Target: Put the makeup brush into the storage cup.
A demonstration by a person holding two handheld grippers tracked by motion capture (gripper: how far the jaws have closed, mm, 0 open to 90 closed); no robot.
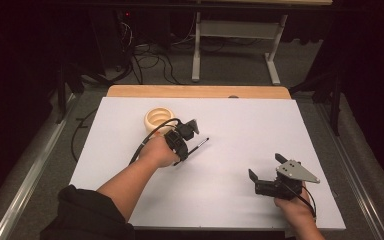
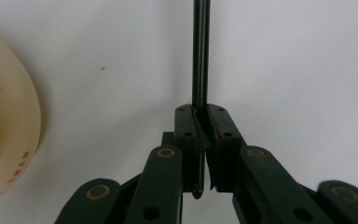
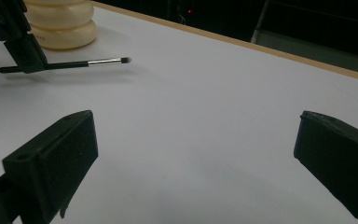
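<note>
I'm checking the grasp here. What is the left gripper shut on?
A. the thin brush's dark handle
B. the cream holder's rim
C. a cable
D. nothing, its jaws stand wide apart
A: in the left gripper view the left gripper has its jaws closed on the brush handle, and the right gripper view shows the brush held level beside the cream holder.

We see bare white tabletop [image 1: 240, 125] across the centre, right and far edge, so a claw could pass there freely. The cream ribbed cup [image 1: 159, 119] stands at far left, just beside the left claw [image 1: 182, 148] and its slim brush [image 1: 198, 145]; the right claw [image 1: 264, 175] sits near right, well apart.
</note>
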